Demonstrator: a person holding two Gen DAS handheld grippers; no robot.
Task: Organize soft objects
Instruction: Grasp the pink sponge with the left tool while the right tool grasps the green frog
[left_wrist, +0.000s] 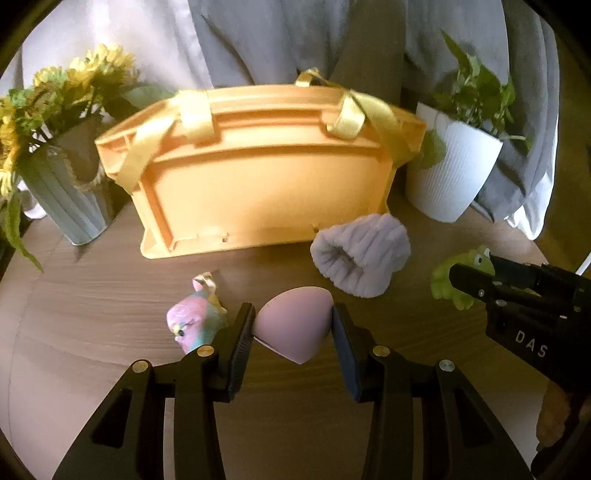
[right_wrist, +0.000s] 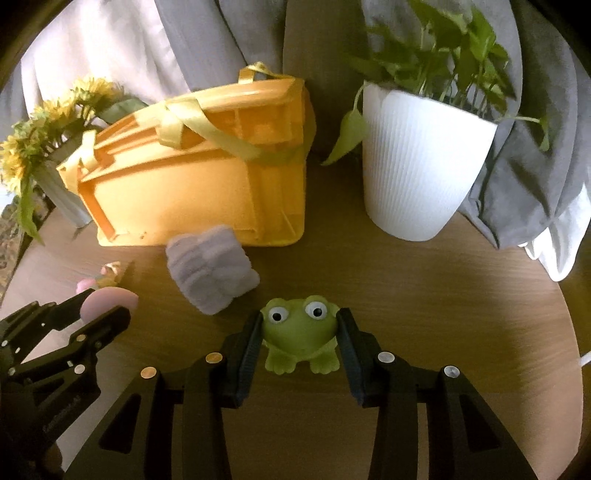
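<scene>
My left gripper (left_wrist: 293, 326) is shut on a pink makeup sponge (left_wrist: 295, 326), held just above the wooden table (left_wrist: 110, 302). My right gripper (right_wrist: 300, 332) is shut on a green rubber frog (right_wrist: 300, 332); the frog also shows in the left wrist view (left_wrist: 448, 280). An orange plastic bin (left_wrist: 258, 173) with yellow ribbon handles stands at the back of the table. A lavender fuzzy wristband (left_wrist: 360, 254) lies in front of the bin's right end. A pastel pink and teal toy (left_wrist: 195, 321) lies left of the sponge.
A grey vase of sunflowers (left_wrist: 62, 184) stands left of the bin. A white ribbed pot with a green plant (right_wrist: 421, 162) stands right of it. Grey and white curtains hang behind. The right gripper's body (left_wrist: 535, 314) is at the left view's right edge.
</scene>
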